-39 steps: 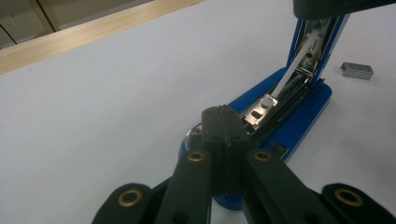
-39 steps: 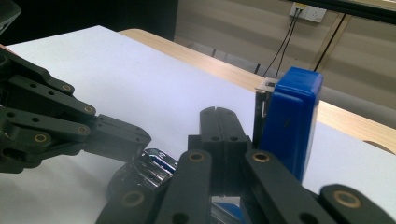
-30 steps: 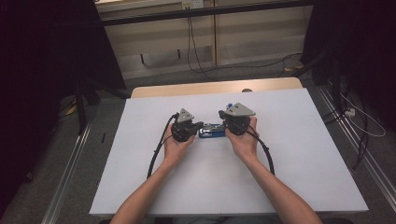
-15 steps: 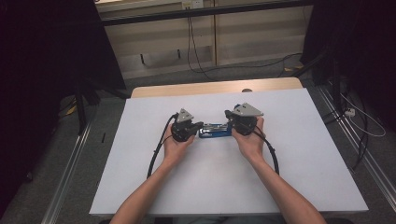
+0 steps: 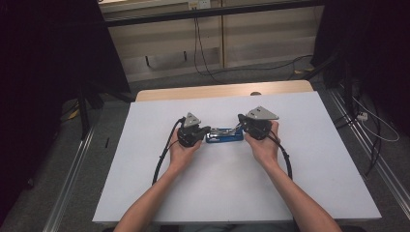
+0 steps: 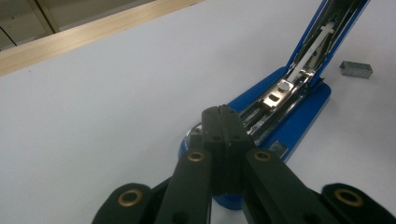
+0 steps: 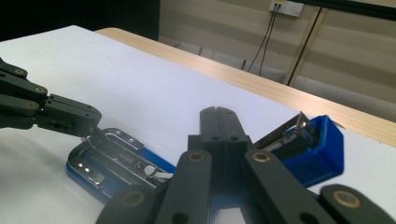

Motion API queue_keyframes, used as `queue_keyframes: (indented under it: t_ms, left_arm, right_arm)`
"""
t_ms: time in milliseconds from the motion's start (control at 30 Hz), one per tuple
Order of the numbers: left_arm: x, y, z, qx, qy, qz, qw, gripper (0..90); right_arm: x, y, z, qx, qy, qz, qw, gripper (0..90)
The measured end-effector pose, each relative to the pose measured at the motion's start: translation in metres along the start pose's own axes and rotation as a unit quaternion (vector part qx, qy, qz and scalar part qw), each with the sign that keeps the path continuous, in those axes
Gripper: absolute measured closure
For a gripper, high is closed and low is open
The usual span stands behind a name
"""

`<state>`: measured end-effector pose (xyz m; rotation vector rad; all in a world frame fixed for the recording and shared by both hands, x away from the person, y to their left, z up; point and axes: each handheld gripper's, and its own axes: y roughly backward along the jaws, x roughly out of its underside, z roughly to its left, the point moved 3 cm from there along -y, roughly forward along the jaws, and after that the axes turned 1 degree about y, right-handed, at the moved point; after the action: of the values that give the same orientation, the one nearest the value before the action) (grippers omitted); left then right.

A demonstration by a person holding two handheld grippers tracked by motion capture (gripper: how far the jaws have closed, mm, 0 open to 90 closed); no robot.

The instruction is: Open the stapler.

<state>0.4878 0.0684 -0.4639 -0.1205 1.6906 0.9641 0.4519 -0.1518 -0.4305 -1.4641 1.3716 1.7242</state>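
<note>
Stapler [image 5: 224,135], blue, lies opened at mid-surface [image 5: 145,193] between both my grippers. Left gripper [image 6: 223,112]: fingers pressed together, tips resting on the stapler's front end. Right gripper [image 7: 217,113]: fingers pressed together, over the hinge end beside the raised blue cover. Staple strip [image 6: 356,69] lies near the stapler.

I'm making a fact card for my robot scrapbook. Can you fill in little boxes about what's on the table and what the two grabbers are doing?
Main thing: blue stapler, lying on the white table, its top swung open
Inside it: shiny metal staple track
Loose bit nearby: small block of staples on the table beside the stapler
Left gripper: jaws shut, tips at one end of the stapler's base
Right gripper: jaws shut, at the other end, by the raised blue top
Who holds them: a person's hands
</note>
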Motion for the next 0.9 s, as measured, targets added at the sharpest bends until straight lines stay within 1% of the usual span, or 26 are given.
queue_keyframes:
  t_ms: [67, 100, 167, 333, 400, 567, 700, 900]
  left_arm:
    - [0.000, 0.000, 0.000, 0.001, 0.001, 0.000, 1.0000, 90.0]
    - [0.000, 0.000, 0.000, -0.001, -0.002, 0.001, 1.0000, 90.0]
    - [0.000, 0.000, 0.000, 0.000, -0.002, 0.000, 1.0000, 90.0]
    - [0.000, 0.000, 0.000, 0.000, -0.001, 0.000, 1.0000, 90.0]
    - [0.000, 0.000, 0.000, 0.000, 0.000, 0.000, 1.0000, 90.0]
    - [0.000, 0.000, 0.000, 0.000, -0.001, 0.000, 1.0000, 90.0]
    - [0.000, 0.000, 0.000, 0.001, 0.001, 0.000, 1.0000, 90.0]
    - [0.000, 0.000, 0.000, 0.000, 0.000, 0.000, 1.0000, 90.0]
  right_arm:
    - [0.000, 0.001, -0.002, 0.001, 0.003, 0.003, 1.0000, 90.0]
    - [0.001, 0.001, -0.003, -0.001, 0.004, 0.003, 1.0000, 90.0]
    - [0.001, 0.002, -0.005, 0.002, 0.007, 0.004, 1.0000, 90.0]
    - [0.005, 0.006, -0.013, 0.009, -0.002, 0.005, 0.9999, 90.0]
    - [0.007, 0.007, -0.016, 0.008, -0.004, 0.004, 1.0000, 90.0]
    - [0.011, 0.012, -0.022, 0.015, -0.005, 0.005, 0.9999, 90.0]
    - [0.017, 0.015, -0.029, 0.018, -0.018, 0.008, 0.9997, 90.0]
    - [0.020, 0.018, -0.034, 0.021, -0.021, 0.014, 0.9995, 90.0]
